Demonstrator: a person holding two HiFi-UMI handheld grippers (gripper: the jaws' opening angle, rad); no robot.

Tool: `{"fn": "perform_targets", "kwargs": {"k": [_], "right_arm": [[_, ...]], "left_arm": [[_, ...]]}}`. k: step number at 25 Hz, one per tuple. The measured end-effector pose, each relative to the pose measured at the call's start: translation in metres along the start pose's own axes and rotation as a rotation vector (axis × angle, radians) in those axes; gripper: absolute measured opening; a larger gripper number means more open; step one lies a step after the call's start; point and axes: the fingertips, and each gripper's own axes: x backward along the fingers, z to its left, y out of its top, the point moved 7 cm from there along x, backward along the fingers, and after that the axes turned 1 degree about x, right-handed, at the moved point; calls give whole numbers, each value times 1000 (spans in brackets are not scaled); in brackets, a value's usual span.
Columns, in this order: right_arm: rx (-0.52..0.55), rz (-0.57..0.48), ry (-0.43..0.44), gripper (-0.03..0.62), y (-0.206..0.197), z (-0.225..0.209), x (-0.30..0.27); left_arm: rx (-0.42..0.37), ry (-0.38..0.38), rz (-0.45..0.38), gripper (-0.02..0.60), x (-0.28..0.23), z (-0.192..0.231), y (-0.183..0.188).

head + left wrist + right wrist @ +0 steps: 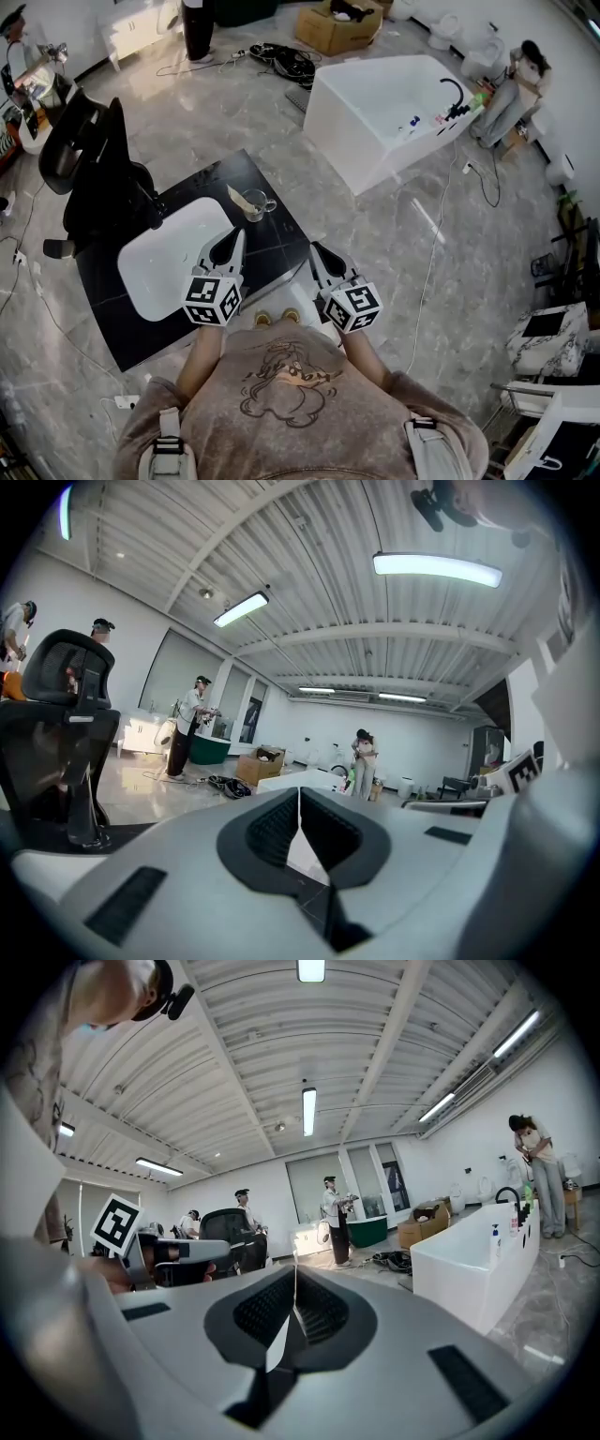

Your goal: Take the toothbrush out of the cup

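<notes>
Toothbrush in the cup, nothing grasped yet
Head view: the toothbrush (238,198) leans in the glass cup (255,207) on the black countertop (278,244), just beyond the white sink (155,267); the left gripper (234,242) is near the cup but short of it, and the right gripper (317,251) is further off to the right. Left gripper view: jaws pressed together with nothing between them, cup out of sight. Right gripper view: jaws likewise closed on nothing. By my judgement the whole task remains: open, reach, grasp, lift out
</notes>
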Motion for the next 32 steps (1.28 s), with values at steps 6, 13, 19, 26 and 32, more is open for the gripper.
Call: {"fn": "perform_targets", "kwargs": {"k": [6,13,19,26,32], "right_arm": [[-3,1,10,18,0,-10,-4],[-14,5,21,18,-1,-15,-9],[-13,2,28,18,1,-21,-13],[-19,8,35,18,-3,-25,-14],[-22,11,45,18,-5,-28,-14]], "left_arm": [[-5,-3,-11,20,-10,-3,-1],[11,3,-21,59,-18,-1,1],[20,14,-37,342,-30,0,-1],[54,67,-9,346,-39,14,-15],[49,130,15,345,-63,40,-34]]}}
